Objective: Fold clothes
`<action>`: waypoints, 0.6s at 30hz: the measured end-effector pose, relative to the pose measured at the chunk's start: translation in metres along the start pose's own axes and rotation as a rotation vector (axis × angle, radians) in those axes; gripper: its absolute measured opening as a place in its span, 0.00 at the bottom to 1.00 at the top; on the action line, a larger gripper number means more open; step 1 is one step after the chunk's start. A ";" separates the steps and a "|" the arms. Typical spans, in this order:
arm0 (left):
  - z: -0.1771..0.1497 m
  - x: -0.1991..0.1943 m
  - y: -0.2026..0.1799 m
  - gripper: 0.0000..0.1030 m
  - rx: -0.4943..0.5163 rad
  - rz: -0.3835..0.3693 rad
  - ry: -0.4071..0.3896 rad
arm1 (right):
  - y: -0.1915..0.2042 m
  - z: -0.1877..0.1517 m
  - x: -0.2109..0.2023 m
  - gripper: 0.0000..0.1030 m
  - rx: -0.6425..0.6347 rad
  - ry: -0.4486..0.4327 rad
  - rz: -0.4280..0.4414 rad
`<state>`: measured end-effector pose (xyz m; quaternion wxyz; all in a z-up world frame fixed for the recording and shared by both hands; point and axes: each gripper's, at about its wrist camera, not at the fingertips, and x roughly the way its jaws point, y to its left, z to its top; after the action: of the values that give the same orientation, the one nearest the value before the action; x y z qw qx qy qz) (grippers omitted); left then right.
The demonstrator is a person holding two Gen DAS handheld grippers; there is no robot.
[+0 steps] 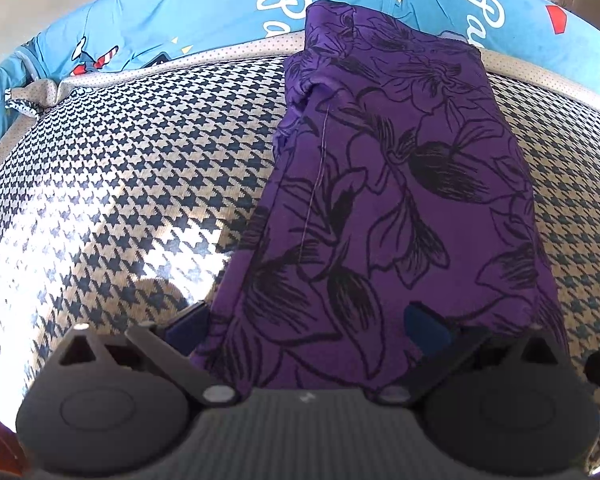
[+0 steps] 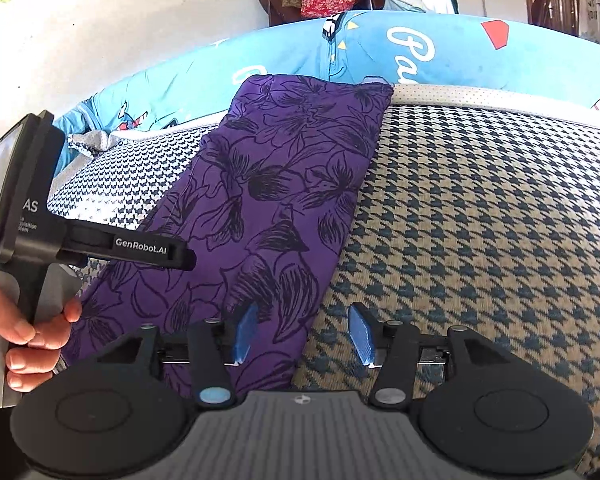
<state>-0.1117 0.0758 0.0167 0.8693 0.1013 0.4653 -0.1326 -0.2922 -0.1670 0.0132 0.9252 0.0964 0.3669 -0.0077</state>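
Both wrist cameras look steeply down, close over the same purple garment [image 1: 380, 184]

The right gripper [image 2: 302, 334] hangs with its blue pads [image 2: 245, 332] apart and nothing pinched, over the right edge of the folded purple garment [image 2: 268, 200]; the garment runs toward twelve o'clock across the houndstooth cover [image 2: 480, 220]; at nine o'clock a hand [image 2: 36, 332] grasps the left gripper [image 2: 180, 258].

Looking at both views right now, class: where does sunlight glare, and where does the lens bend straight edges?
Left wrist view: sun washes out the houndstooth cover at lower left; the purple cloth stays evenly lit. Right wrist view: milder glare on the cover left of the cloth. Both views: the blue bedding curves into an arch, with dark corners.
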 end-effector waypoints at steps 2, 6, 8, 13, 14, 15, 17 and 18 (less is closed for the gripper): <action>0.000 0.001 -0.001 1.00 -0.002 0.005 0.003 | -0.005 0.011 0.006 0.52 -0.016 0.011 0.002; 0.001 0.003 -0.003 1.00 -0.003 0.014 0.012 | -0.014 0.032 0.021 0.58 -0.049 0.034 -0.022; 0.001 0.004 -0.004 1.00 0.001 0.019 0.015 | -0.019 0.040 0.029 0.60 -0.040 0.041 -0.031; 0.001 0.006 -0.006 1.00 -0.001 0.030 0.019 | -0.032 0.056 0.044 0.60 0.012 0.039 -0.026; 0.001 0.007 -0.006 1.00 -0.004 0.032 0.018 | -0.034 0.058 0.046 0.60 0.018 0.038 -0.020; 0.001 0.007 -0.006 1.00 -0.009 0.035 0.016 | -0.034 0.060 0.048 0.60 0.018 0.034 -0.018; 0.002 0.006 -0.006 1.00 -0.018 0.036 0.010 | -0.033 0.064 0.051 0.60 0.006 0.027 -0.013; 0.003 0.006 -0.006 1.00 -0.023 0.036 0.006 | -0.033 0.065 0.053 0.61 -0.002 0.027 -0.011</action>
<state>-0.1082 0.0686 0.0133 0.8711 0.0999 0.4678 -0.1113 -0.2117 -0.2080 0.0179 0.9201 0.0936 0.3801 -0.0110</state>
